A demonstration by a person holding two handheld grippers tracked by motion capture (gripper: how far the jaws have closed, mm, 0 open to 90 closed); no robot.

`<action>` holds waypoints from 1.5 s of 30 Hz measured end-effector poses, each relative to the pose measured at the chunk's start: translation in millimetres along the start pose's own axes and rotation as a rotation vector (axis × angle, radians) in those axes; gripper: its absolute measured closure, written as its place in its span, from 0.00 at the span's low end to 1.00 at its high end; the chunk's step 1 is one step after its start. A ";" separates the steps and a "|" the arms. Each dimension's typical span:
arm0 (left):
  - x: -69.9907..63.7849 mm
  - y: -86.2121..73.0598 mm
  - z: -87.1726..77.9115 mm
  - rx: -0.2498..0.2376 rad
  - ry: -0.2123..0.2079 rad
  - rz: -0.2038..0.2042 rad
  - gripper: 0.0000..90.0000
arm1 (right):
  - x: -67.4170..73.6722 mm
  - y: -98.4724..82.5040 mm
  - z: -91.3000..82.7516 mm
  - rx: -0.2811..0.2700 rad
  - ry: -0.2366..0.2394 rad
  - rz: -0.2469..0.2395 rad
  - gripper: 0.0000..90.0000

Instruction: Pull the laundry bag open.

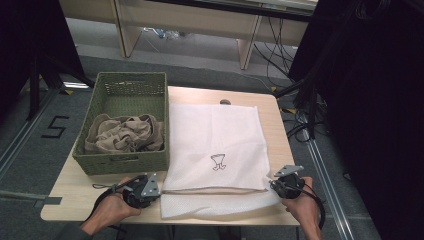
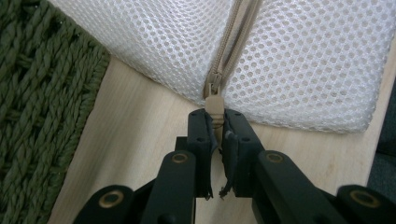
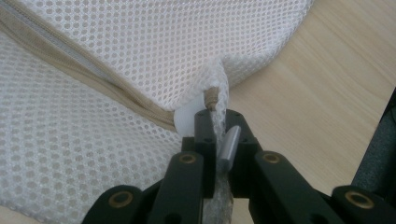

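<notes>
Left gripper view: left gripper [image 2: 216, 122] pinches the tan zipper pull [image 2: 214, 103]; right gripper [image 3: 217, 122] clamps the white mesh laundry bag's [image 3: 140, 56] corner near the tabletop's front edge; pull steadily along the zip.

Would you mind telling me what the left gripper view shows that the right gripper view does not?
Left gripper view alone: the left gripper is shut on the tan zipper pull at the end of the closed zipper, with the green woven basket beside it.

Right gripper view alone: the right gripper pinches the bag's mesh corner, where a white tab sits at the zipper's other end.

Both share the white mesh bag, its tan zipper band and the light wooden table.
</notes>
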State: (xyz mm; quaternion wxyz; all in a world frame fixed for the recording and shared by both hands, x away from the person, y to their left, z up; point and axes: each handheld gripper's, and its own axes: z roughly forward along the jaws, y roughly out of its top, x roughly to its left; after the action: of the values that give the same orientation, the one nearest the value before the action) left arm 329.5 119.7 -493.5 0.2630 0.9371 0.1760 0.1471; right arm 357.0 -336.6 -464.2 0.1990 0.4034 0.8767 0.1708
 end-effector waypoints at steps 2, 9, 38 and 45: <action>0.1 1.4 1.6 0.001 0.002 -0.003 0.91 | -1.9 1.1 1.2 0.003 -0.005 0.007 0.95; 1.8 5.1 8.0 0.002 0.018 -0.023 0.90 | -9.0 4.4 7.0 -0.001 -0.014 0.018 0.94; -6.9 12.4 -9.6 -0.067 0.012 -0.113 0.58 | 44.8 37.9 7.4 -0.128 0.083 -0.202 0.53; -11.0 10.8 -22.7 -0.076 0.018 -0.148 0.50 | 54.4 45.2 18.7 -0.085 0.077 -0.282 0.50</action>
State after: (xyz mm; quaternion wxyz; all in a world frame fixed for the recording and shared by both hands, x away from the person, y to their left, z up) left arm 314.0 116.6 -471.0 0.3070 0.9095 0.2413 0.1423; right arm 362.6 -264.1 -471.0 0.2044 0.2605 0.9236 0.1934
